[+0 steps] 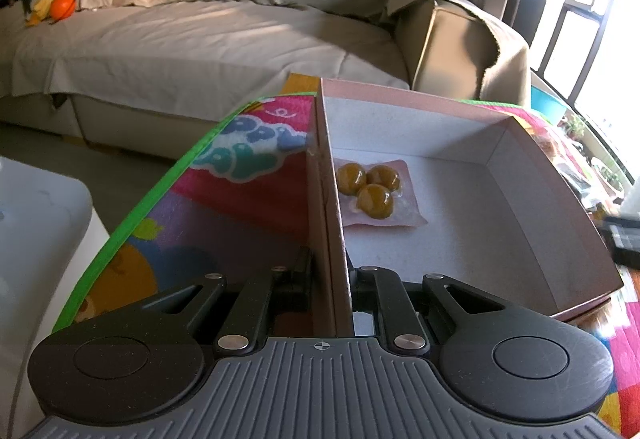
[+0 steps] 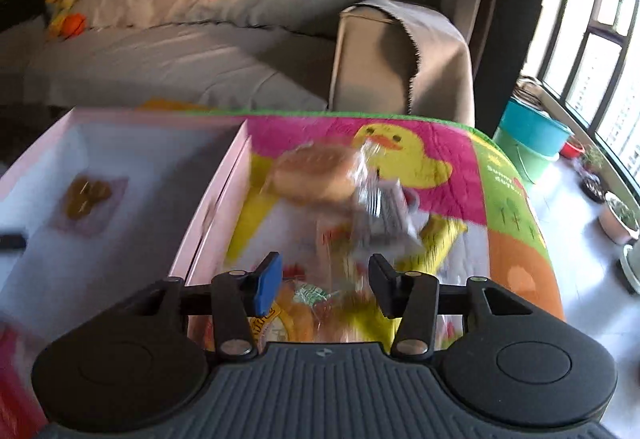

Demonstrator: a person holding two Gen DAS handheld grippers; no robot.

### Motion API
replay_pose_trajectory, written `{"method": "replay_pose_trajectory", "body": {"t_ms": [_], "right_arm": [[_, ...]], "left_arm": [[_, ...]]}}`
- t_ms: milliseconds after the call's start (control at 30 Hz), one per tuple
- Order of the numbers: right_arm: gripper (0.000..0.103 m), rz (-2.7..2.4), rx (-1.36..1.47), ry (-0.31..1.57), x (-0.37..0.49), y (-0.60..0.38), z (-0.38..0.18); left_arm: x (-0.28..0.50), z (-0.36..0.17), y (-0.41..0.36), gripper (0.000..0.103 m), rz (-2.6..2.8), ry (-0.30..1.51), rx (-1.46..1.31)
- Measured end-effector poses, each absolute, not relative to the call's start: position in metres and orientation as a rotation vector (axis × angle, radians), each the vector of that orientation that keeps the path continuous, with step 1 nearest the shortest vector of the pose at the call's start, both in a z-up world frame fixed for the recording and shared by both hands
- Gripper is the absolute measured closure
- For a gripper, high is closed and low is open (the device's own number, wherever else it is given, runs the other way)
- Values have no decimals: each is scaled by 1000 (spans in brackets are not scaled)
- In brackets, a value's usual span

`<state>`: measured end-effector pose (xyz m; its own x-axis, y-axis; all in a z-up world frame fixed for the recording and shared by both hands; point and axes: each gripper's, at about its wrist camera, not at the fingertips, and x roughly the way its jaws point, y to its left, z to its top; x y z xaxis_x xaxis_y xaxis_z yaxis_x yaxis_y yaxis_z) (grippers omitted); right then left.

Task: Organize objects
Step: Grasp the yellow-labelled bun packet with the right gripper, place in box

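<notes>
The snack packs [image 2: 348, 207] lie in a heap on the play mat [image 2: 500, 199], just beside the pink box [image 1: 520, 167]. The right gripper [image 2: 324, 279] reaches into the heap with jaws apart around a crinkly wrapper; whether they pinch it is too blurry to tell. The left gripper [image 1: 330, 275] is clamped on the box wall so the box stays put, and one pack of brown balls [image 1: 370, 189] lies inside.

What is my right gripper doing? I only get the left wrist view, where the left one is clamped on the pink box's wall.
Observer: The right gripper hangs over a heap of wrapped snacks on the mat, jaws apart.
Operator: Where's that heap?
Observer: Just outside the pink box, past the wall opposite the one you're clamping.
Operator: What's in it?
Observer: A round bun in clear wrap lies farthest out, by a yellow duck print.
</notes>
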<state>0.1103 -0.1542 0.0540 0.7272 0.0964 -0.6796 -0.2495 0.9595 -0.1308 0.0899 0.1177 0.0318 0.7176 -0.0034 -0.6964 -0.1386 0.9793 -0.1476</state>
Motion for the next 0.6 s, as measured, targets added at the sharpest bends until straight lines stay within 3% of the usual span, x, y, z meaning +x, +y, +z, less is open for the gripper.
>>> {"method": "replay_pose_trajectory", "body": {"t_ms": [233,300,367,433,500,600], "right_arm": [[51,190,-196,738,41,-184,59],[28,165,-176,717,25,-193,64],[16,160,-133,695,10,-199,72],[14,178,-79,695,-3,-202,78],[1,195,-29,704,-9,-200,78],[0,228,-4,720,-13,-188,69]], "left_arm": [[91,32,119,89,65,762,-190],[94,33,118,89,59,761,-186],[93,33,120,89,55,763,-189],[93,35,121,89,61,755,-194],[91,40,120,89,63,741,-189],[86,45,116,90,60,733,-154]]}}
